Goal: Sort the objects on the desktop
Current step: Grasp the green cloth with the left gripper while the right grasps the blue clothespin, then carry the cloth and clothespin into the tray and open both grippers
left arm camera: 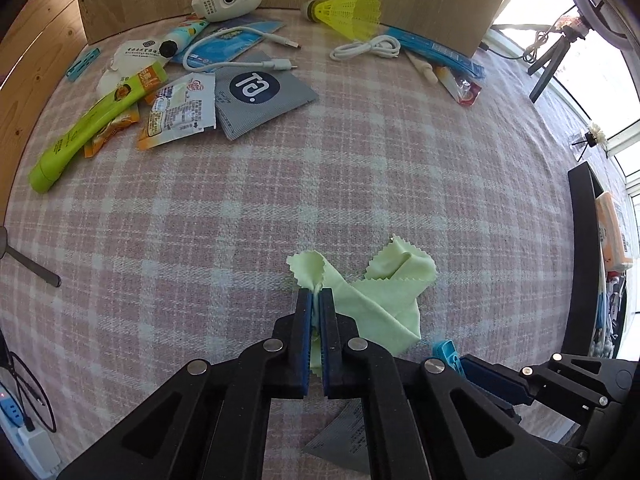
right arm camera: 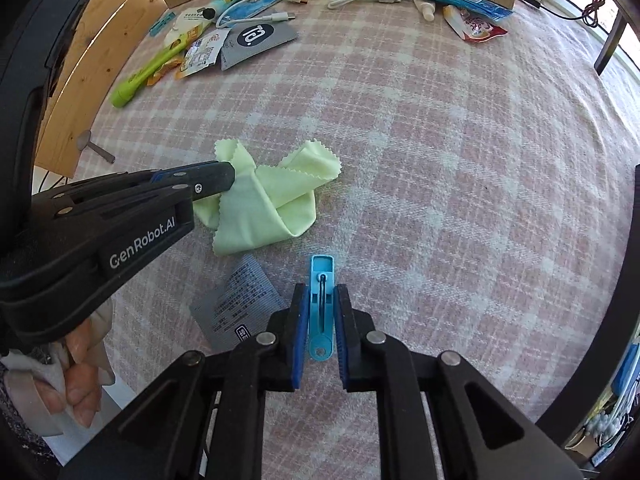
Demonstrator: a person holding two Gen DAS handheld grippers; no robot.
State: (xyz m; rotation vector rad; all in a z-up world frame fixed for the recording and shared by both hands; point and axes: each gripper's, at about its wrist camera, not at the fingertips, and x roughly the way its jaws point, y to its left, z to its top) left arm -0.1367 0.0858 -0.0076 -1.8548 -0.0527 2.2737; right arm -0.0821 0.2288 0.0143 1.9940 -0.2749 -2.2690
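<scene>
**Near the bench's front edge: cloth and clip both pinched**

Near edge, centre: left hand-held gripper (left arm camera: pixel 316 294) pressed together on a fold of the pale green cloth (left arm camera: pixel 376 296), rest of the cloth trailing right and farther off, flat on the checked bench (left arm camera: pixel 320 184). Just right of it, right hand-held gripper (right arm camera: pixel 323 292) pinching the blue clip (right arm camera: pixel 321 308), long axis running near-to-far in line with the fingers, far end poking past the tips. Both pointing steeply down, close side by side; grey leaflet (right arm camera: pixel 236 304) lying between and beneath. Far right: dark tray (left arm camera: pixel 586 264) at the bench edge, holding an orange packet and small items, contents otherwise unclear. Right hand nearer that tray, likely the clip's destination. Far left: unsorted heap of tubes, sachets, cables.
</scene>
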